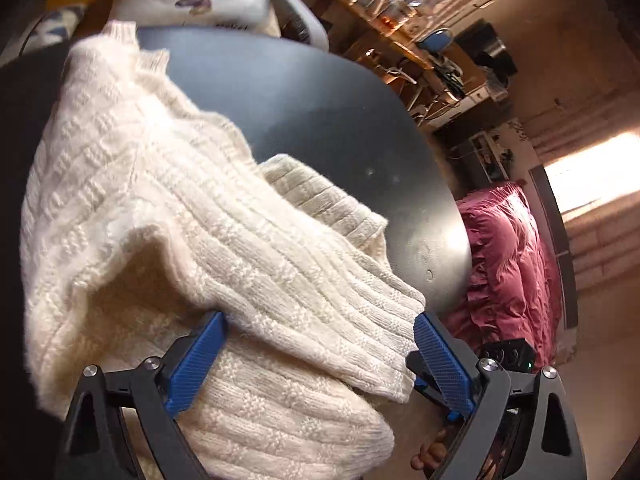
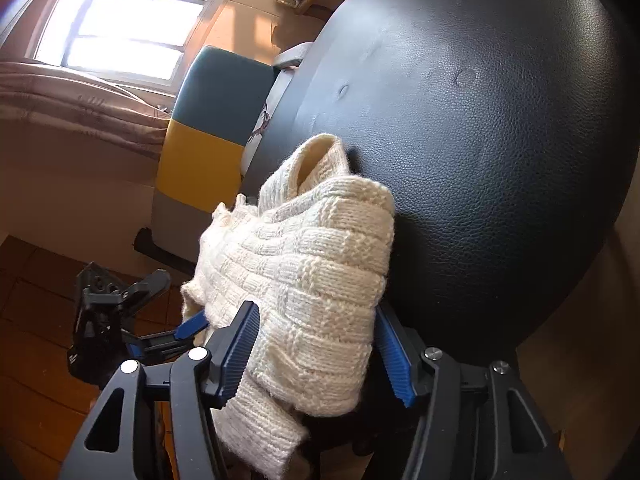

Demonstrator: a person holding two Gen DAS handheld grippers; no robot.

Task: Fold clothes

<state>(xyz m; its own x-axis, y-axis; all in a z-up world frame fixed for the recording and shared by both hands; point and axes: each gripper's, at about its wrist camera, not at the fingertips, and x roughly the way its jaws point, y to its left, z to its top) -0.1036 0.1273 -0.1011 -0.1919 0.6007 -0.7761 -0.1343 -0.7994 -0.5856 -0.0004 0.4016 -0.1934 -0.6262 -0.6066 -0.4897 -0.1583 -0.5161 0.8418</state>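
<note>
your left gripper (image 1: 320, 344) gapes wide, cream sweater (image 1: 160, 216) draped between its blue pads, unpinched. your right gripper (image 2: 316, 344) likewise wide around a folded part. sweater lies over the black table (image 2: 500, 160) edge; beyond, a chair (image 2: 208, 128).

Your sweater (image 1: 208, 240) was cream, knitted in ribs and a basketweave check. Beyond your blue-padded tongs, the round table (image 1: 320, 120) was black, leather-grained. Chair (image 2: 212, 128) left of the right tongs: teal over mustard. Bedcover (image 1: 504, 264) right: magenta.
</note>
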